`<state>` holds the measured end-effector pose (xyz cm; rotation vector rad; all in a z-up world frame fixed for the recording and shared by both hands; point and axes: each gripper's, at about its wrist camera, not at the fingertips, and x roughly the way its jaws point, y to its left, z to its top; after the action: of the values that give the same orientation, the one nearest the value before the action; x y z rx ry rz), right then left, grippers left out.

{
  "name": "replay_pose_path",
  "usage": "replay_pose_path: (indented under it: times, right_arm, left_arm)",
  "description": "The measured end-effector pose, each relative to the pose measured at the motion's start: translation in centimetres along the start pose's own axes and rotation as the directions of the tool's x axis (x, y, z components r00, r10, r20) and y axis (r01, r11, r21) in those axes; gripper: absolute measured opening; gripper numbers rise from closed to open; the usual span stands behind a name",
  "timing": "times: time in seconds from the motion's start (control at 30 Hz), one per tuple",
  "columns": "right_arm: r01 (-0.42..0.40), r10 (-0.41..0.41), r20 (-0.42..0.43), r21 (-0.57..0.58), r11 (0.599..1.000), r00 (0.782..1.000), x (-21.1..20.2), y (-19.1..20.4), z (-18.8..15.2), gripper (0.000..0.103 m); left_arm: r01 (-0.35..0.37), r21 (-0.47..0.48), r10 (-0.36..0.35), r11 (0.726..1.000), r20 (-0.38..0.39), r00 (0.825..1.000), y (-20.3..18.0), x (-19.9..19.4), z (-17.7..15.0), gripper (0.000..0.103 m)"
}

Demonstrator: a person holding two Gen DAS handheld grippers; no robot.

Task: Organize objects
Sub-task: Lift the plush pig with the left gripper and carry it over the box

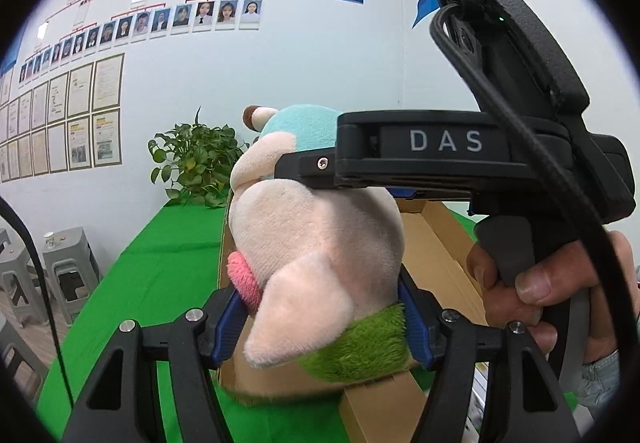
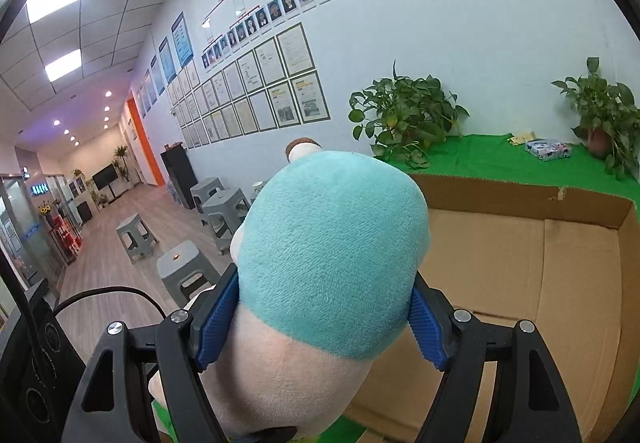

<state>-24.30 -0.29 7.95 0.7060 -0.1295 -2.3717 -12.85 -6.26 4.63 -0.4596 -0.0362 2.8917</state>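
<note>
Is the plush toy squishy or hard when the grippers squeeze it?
Probably squishy: the plush toy bulges around the left gripper where the pads press in. Likely light for its size, since both the left and right gripper hold it above the box. Its fuzzy fabric probably won't slip.

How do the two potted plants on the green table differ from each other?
The left potted plant is bushier; the right potted plant looks thinner. The left one's pot is hidden by leaves; the right one's brownish pot shows. The patterned box lies nearer the right one. Both stand against the wall.
</note>
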Motion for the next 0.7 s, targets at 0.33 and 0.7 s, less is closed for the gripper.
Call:
replay_pose_path:
  times: [0.33, 0.7]
  right_arm:
    - [-0.015, 0.025, -0.124, 0.082, 0.997, 0.992, 13.9, -7.7, 0.8, 0.073]
    - [-0.009, 0.028, -0.224, 0.085, 0.996, 0.974, 22.5, -11.9, -4.6, 0.074]
  left_arm:
    - [-0.002, -0.081, -0.013, 0.997, -0.189, 0.982, 3.7, 7.4, -3.7, 0.066]
    - [-0.034, -0.165, -0.022, 0.986, -0.330, 0.944, 4.0, 8.0, -7.5, 0.073]
